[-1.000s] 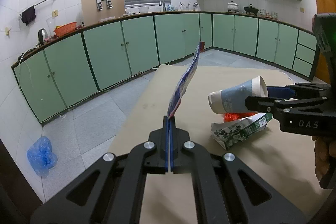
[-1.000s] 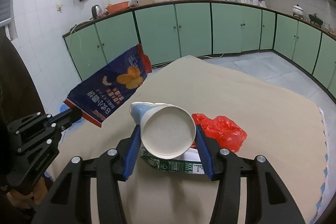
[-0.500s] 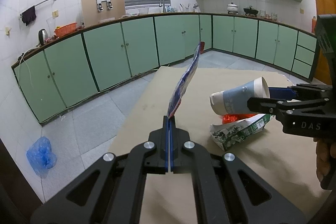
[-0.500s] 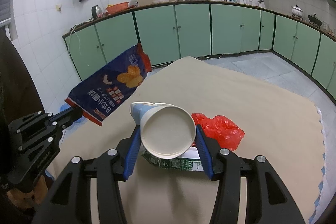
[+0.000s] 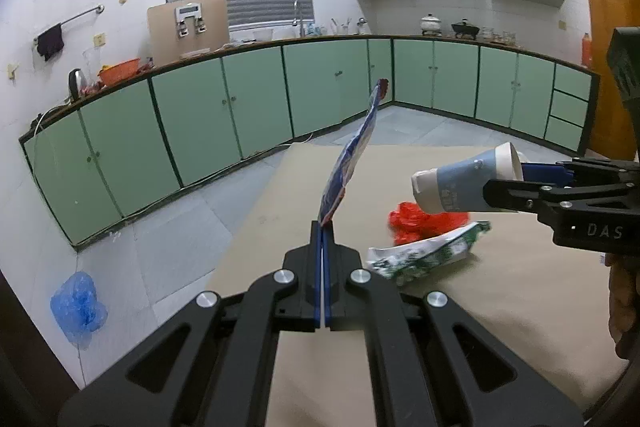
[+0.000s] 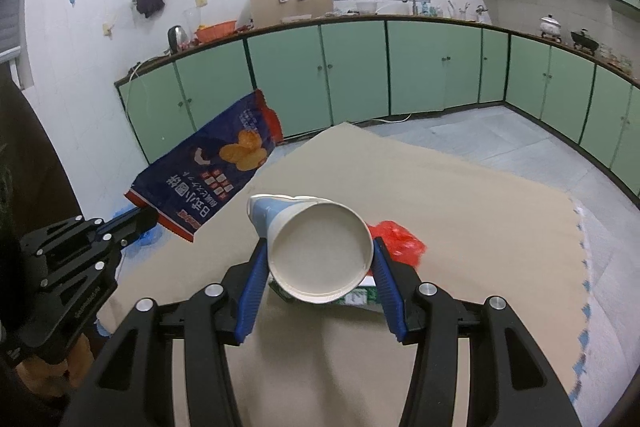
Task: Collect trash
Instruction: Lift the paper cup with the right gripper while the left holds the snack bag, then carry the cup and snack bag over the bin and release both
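My left gripper [image 5: 322, 227] is shut on the corner of a dark blue snack bag [image 5: 352, 155], held up edge-on above the tan table [image 5: 500, 299]. In the right wrist view the bag [image 6: 216, 171] hangs at the left, held by the left gripper [image 6: 150, 217]. My right gripper [image 6: 320, 259] is shut on a blue and white paper cup [image 6: 316, 251], lying sideways with its mouth toward the camera, above the table. The cup [image 5: 464, 183] also shows in the left wrist view. A crumpled red plastic bag [image 5: 420, 223] and a flattened green and white carton [image 5: 424, 255] lie on the table below the cup.
A blue plastic bag [image 5: 78, 307] lies on the tiled floor left of the table. Green cabinets [image 5: 256, 107] run along the walls beyond. The table's right edge [image 6: 580, 267] has a scalloped blue trim.
The right gripper has lifted the cup higher above the carton and red bag. The left gripper has held the snack bag nearly still.
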`<state>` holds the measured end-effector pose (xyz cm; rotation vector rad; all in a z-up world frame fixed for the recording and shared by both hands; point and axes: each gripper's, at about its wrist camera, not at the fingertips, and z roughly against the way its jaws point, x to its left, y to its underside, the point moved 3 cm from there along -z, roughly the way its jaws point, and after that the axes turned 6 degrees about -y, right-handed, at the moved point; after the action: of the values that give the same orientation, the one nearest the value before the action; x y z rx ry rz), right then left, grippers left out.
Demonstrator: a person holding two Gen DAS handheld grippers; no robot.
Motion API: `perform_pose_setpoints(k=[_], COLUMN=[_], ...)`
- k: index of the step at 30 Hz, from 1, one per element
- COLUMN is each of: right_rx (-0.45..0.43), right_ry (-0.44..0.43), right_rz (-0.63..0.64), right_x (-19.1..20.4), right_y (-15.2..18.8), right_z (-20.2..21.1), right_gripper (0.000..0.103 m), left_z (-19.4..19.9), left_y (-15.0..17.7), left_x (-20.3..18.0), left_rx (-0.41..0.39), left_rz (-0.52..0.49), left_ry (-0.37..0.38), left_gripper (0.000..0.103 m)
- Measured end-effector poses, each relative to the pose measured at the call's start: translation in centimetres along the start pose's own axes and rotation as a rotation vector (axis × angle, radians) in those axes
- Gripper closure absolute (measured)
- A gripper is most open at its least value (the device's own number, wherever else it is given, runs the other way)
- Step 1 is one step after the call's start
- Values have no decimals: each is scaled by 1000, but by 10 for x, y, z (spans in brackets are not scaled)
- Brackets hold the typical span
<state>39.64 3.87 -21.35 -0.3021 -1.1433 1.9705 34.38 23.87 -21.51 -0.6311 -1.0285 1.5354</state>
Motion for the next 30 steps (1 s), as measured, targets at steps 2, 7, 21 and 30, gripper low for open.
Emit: perform_pose_setpoints(k=[2, 7, 21, 30], right_rx=[-9, -33, -65, -48], right_ry=[15, 64, 274, 431], right_rz=[-8, -40, -148, -334], right_x=[-4, -21, -78, -137], right_y=[4, 18, 91, 171], right_z=[16, 64, 208, 287], right_gripper=[53, 53, 53, 53], left_z=[10, 37, 115, 153], left_y=[-1, -6, 3, 36], left_x=[-8, -39, -166, -281], left_rx=[-9, -31, -63, -26], left_rz=[-11, -51, -176, -297], left_ry=[11, 57, 260, 465], left_gripper=[103, 103, 103, 103])
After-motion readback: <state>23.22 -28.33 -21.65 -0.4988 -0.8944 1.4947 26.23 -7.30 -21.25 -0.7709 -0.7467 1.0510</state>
